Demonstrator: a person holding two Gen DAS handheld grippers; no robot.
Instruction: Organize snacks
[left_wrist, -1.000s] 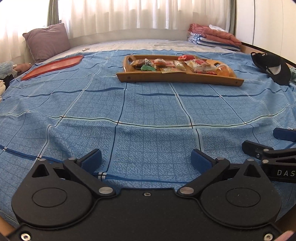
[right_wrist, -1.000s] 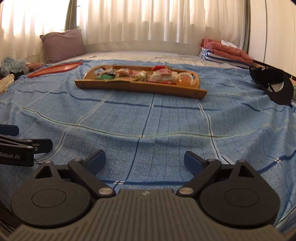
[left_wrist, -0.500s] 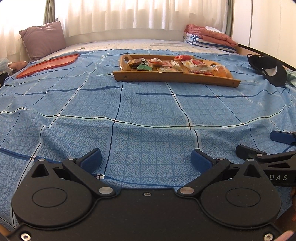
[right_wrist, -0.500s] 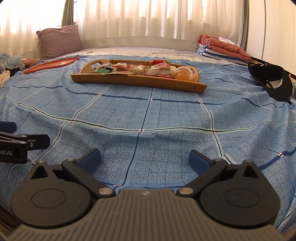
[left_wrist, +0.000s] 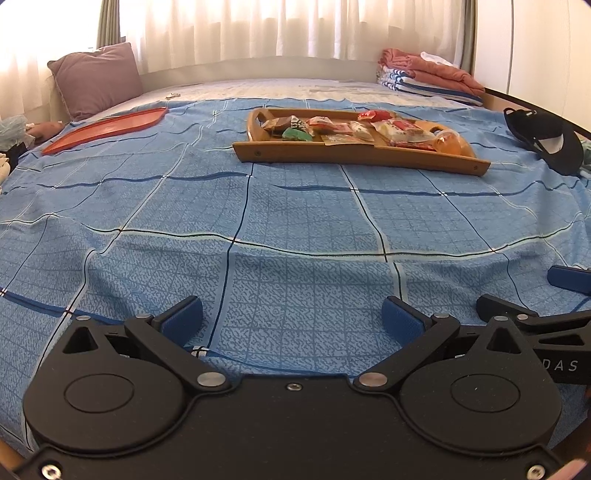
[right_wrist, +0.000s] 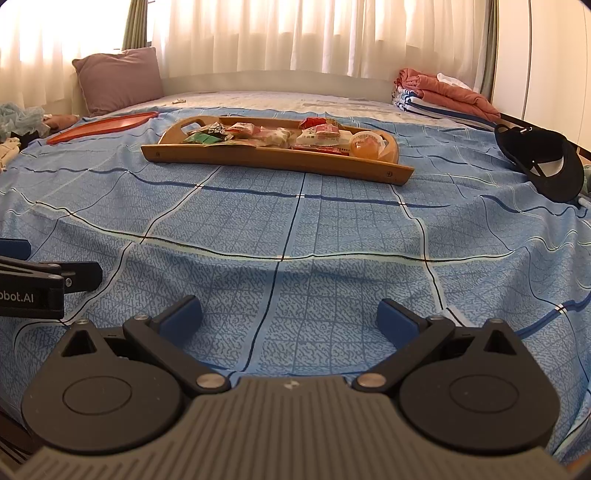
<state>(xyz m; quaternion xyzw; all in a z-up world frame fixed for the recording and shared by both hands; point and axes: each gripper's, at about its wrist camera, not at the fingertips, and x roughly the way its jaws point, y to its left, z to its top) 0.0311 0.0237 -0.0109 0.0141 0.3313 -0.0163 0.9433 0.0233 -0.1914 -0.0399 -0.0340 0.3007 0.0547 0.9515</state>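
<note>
Blue checked bedspread (left_wrist: 295, 229) covers the bed, and both grippers hang low over its near edge, side by side. The left gripper (left_wrist: 293, 317) has its blue-padded fingers (left_wrist: 183, 317) spread wide with nothing between them, only cloth below. The right gripper (right_wrist: 290, 315) is spread just as wide and likewise holds nothing; its fingers (right_wrist: 397, 317) frame bare bedspread. In the left wrist view the right gripper's tips show at the right edge, and in the right wrist view the left one's tips show at the left edge, so the two are near each other but apart. Well ahead of both, toward the middle of the bed, lies a long wooden tray (left_wrist: 354, 157) with cut-out handles at its ends. The snacks (left_wrist: 347, 127) are piled in it: small wrapped packets in red, white and brown, a green packet (right_wrist: 201, 138) near its left end, and a round orange jelly cup (right_wrist: 364, 144) near its right end. A flat red tray (left_wrist: 107, 127) lies farther left on the bedspread, well apart from the wooden one. A black cap (right_wrist: 543, 162) rests upside down at the right side of the bed. A mauve pillow (left_wrist: 96, 77) leans at the far left below white curtains (right_wrist: 280, 37), and folded pink and striped bedding (left_wrist: 428, 75) is stacked at the far right.
</note>
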